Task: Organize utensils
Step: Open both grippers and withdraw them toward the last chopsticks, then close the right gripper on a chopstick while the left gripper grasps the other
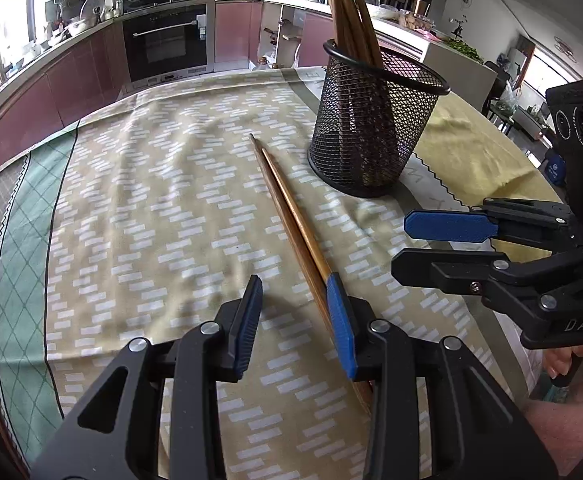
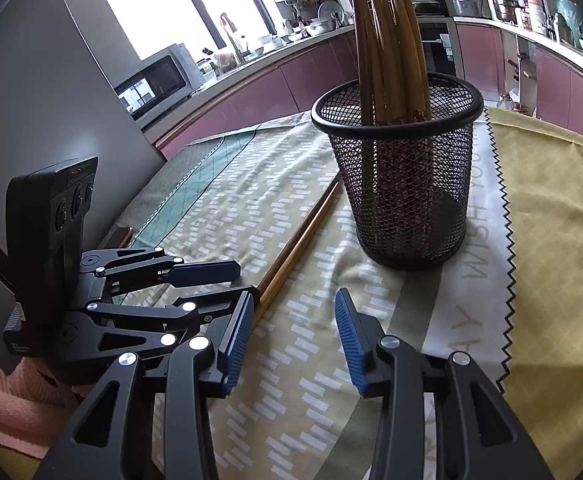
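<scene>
A black wire-mesh holder [image 1: 375, 128] is seen standing upright on the desk [image 1: 151, 200], which is covered by a patterned cloth of beige, green and yellow bands; a bundle of brown chopsticks [image 2: 391, 52] is stood inside it, leaning together against the far side of the rim in the right wrist view; a further pair of chopsticks [image 1: 291, 224] is laid flat on the cloth just beside the holder's base, side by side and touching along their length, with the tapered tips pointed away toward the kitchen cabinets.

The left gripper [image 1: 295, 320] is held low over the cloth, tilted downward; its jaws are spread, with nothing pinched between them; the thick ends of the lying pair are passed under or just beside the right-hand blue pad [image 1: 341, 328], and whether that pad rests on the wood cannot be told; the gap between the pads is filled only by cloth.

The right gripper [image 2: 291, 340] is likewise held low and tilted downward, nearer the holder; its jaws are spread and nothing is gripped; only cloth is seen between its blue pads [image 2: 237, 344]; in the left wrist view it is shown turned on its side, to the right of the lying pair and apart from it.

A pink sleeve [image 2: 15, 400] is visible behind the left gripper; an oven [image 1: 167, 40] and pink-fronted cabinets [image 1: 51, 92] are seen beyond the desk.
</scene>
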A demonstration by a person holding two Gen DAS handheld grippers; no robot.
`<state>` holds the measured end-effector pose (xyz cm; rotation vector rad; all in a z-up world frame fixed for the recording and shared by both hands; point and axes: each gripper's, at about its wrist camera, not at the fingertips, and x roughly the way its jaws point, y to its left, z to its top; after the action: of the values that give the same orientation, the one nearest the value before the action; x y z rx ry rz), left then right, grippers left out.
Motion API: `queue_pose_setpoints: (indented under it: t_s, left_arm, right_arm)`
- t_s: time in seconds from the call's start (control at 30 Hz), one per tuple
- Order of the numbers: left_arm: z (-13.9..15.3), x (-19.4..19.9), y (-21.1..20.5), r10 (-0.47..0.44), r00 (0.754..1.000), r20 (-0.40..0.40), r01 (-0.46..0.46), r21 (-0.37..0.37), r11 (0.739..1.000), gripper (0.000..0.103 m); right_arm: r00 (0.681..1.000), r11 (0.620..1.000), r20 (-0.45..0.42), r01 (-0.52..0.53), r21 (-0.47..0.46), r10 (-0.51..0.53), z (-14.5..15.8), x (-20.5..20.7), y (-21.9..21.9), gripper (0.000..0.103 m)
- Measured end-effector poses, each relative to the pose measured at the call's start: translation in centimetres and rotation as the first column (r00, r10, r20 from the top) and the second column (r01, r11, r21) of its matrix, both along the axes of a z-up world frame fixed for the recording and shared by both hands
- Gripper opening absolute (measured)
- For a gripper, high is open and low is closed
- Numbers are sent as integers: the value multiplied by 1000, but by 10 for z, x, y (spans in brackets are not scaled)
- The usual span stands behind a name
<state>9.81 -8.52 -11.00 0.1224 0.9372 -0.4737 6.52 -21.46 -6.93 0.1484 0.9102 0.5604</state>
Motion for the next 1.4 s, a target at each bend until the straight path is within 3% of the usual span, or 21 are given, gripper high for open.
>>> queue_pose_setpoints:
  t_s: [0.17,0.3,0.7,1.07,1.4]
  left_arm:
    - [-1,0,1,17,1000,2,-17,2,1000,33]
    - [0,-3,1,27,1000,0,-27,-4,1000,24]
    - [-1,-11,19,65,997,-31,-67,-64,996,17]
    - [-2,-16,21,60,997,-55,-65,-94,993,14]
    - [-2,-18,25,51,996,-71,-59,-109,992,14]
  right_arm:
    - [1000,1000,-5,-1,0,1,-1,2,3,40]
    - [1000,1000,-7,5,-4,-5,-3,3,3,40]
    - [1000,999,-26,4,-54,-5,-14,22,24,39]
    - [1000,992,-7,-8,-127,7,-15,34,46,31]
    - [1000,979,7,-16,-205,18,-15,35,52,16]
